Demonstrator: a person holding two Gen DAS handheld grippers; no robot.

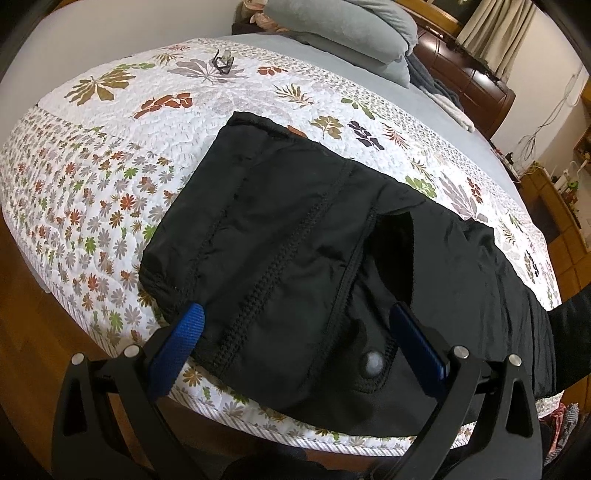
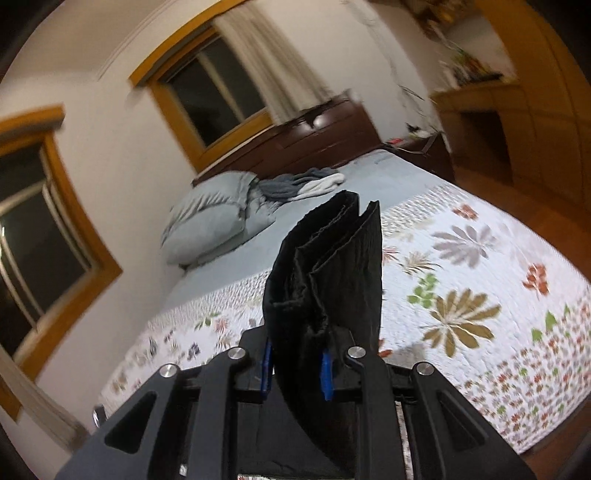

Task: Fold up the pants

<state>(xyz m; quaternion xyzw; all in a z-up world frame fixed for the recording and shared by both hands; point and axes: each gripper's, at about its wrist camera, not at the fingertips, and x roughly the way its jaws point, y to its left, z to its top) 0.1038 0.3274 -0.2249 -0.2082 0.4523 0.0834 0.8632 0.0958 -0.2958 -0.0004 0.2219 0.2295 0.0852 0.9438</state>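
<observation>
Black pants (image 1: 295, 236) lie on the floral quilt (image 1: 110, 177) near the bed's front edge, waist end with a round snap button (image 1: 373, 363) toward me. My left gripper (image 1: 295, 321) is open, its blue-padded fingers (image 1: 188, 332) straddling the waist end just above the fabric. My right gripper (image 2: 295, 369) is shut on a bunched fold of the black pants (image 2: 328, 273), which stands up between its fingers, lifted above the quilt (image 2: 480, 295). The right view is motion-blurred.
A grey folded duvet (image 1: 351, 33) and grey clothes (image 2: 295, 184) sit at the bed's head by the dark wooden headboard (image 1: 461, 81). Eyeglasses (image 1: 221, 62) lie on the far quilt. Wooden floor (image 1: 37, 332) and wooden cabinets (image 2: 498, 110) surround the bed.
</observation>
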